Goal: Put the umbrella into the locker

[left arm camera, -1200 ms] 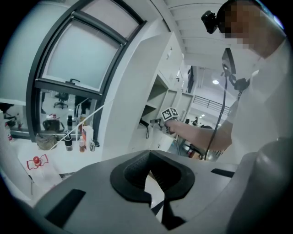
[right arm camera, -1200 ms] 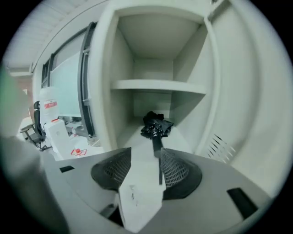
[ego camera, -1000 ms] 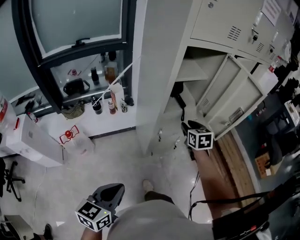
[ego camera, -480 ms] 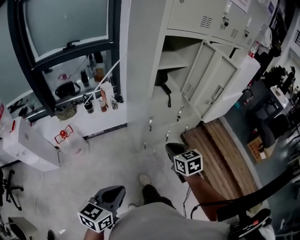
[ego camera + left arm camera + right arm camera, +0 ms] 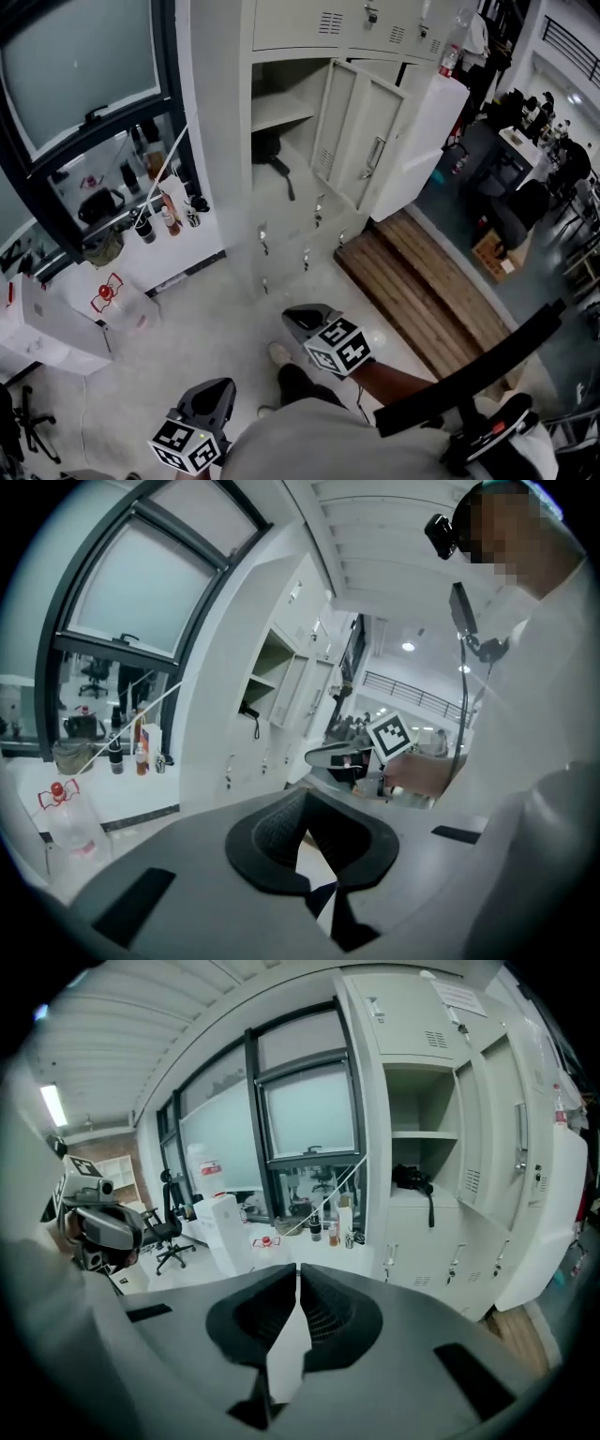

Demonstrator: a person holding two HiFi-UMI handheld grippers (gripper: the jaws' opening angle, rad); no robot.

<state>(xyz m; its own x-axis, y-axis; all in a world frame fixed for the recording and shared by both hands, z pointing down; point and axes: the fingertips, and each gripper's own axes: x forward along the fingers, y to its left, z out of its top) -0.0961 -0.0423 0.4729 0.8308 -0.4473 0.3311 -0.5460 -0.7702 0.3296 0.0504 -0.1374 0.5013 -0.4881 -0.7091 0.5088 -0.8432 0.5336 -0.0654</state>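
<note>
The black umbrella [image 5: 269, 150] lies on the floor of the open locker compartment [image 5: 281, 111], its strap hanging over the front edge; it also shows as the umbrella [image 5: 412, 1179] in the right gripper view. My right gripper [image 5: 296, 317] is well back from the locker, over the floor, and the right gripper [image 5: 298, 1275] is shut with nothing between its jaws. My left gripper [image 5: 221, 392] hangs low by my body, and the left gripper [image 5: 302, 793] has its tips together and holds nothing.
The locker's door [image 5: 361, 141] stands swung open to the right. A wooden platform [image 5: 422, 291] lies right of the lockers. Bottles [image 5: 164, 214] line the window ledge, and a clear jug with a red handle [image 5: 117, 302] stands on the floor at left. My shoe [image 5: 278, 354] is below.
My right gripper has drawn back from the locker compartment toward my body, leaving the umbrella inside. The head view has backed away, so the lockers look smaller and further off.
</note>
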